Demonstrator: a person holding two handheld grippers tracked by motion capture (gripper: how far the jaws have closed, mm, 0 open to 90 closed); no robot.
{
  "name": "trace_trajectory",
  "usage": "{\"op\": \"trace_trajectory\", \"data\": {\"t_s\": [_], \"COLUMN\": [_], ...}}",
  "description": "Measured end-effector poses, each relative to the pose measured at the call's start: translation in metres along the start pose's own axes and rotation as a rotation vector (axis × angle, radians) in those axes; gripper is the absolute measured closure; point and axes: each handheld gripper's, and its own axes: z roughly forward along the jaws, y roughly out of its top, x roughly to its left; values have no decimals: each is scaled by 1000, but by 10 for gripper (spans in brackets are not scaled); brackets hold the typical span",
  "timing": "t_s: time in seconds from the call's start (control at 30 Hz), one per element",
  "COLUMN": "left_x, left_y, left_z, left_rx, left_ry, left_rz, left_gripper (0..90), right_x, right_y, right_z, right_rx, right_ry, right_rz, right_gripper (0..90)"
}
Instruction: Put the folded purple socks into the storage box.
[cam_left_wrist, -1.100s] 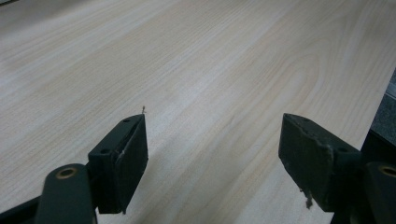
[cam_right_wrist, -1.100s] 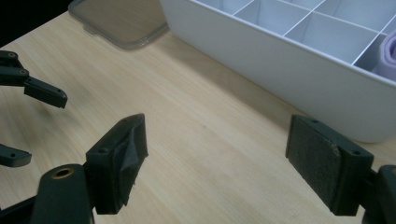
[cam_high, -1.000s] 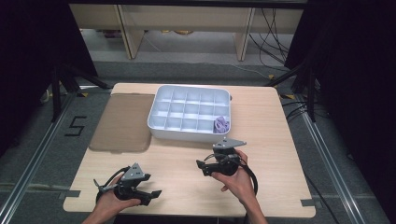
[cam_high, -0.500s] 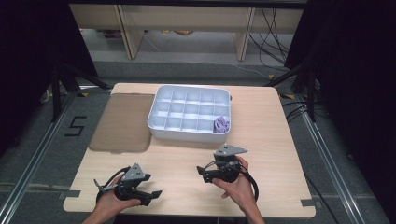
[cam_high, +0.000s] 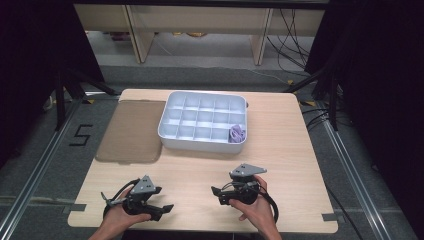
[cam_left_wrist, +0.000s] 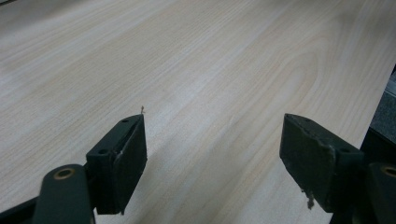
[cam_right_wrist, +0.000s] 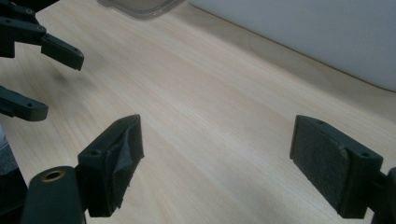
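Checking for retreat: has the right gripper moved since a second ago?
Yes. In the high view the right gripper has pulled back from the white compartment tray toward the table's near edge, widening the gap. Its jaws stand open.

The table (cam_high: 280, 150) is evenly lit from above, while its surroundings are left dark. Soft shadows are cast under the gripper jaws, and near parts are blurred.

— We note the purple item (cam_high: 236, 133) in the tray's (cam_high: 202, 142) front-right corner compartment: too small to identify.

— Agreed. Our right gripper view cuts the tray's wall (cam_right_wrist: 299, 32) at the top edge.
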Motion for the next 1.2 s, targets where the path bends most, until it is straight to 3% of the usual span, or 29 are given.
{"op": "trace_trajectory", "data": {"t_s": [0.03,0.07,0.17,0.3,0.33,0.4,0.43,0.5,0.6,0.63,1.0,1.2], "left_x": [0,2,-2,-2,-2,-1,-2,0,0,0,-2,-2], "left_y": [0,1,0,0,0,0,0,0,0,0,0,0], "left_z": [0,-2,0,1,1,0,1,0,1,1,1,1], "left_rx": [0,23,4,-4,-4,10,-4,21,22,22,11,11], "left_ry": [0,-7,-6,-10,-10,-2,-11,-3,2,2,-16,-13], "left_rz": [0,40,1,2,2,17,3,36,39,38,24,24], "left_gripper": [227,227,227,227,227,226,227,227,227,227,227,226], "right_x": [0,1,4,4,6,5,5,6,7,8,11,16], "right_y": [0,-1,-6,-10,-12,-13,-14,-16,-20,-20,-31,-38], "right_z": [0,0,0,0,-1,-2,-2,-3,-3,-5,-8,-7], "right_rx": [0,2,9,12,13,22,22,21,20,27,57,56], "right_ry": [0,-12,-7,9,-16,-10,-13,-10,3,-27,-39,-3], "right_rz": [0,-6,-4,-7,-2,-6,-10,-2,-13,-16,-27,-36], "right_gripper": [183,182,176,175,175,175,175,175,173,173,169,167]}}
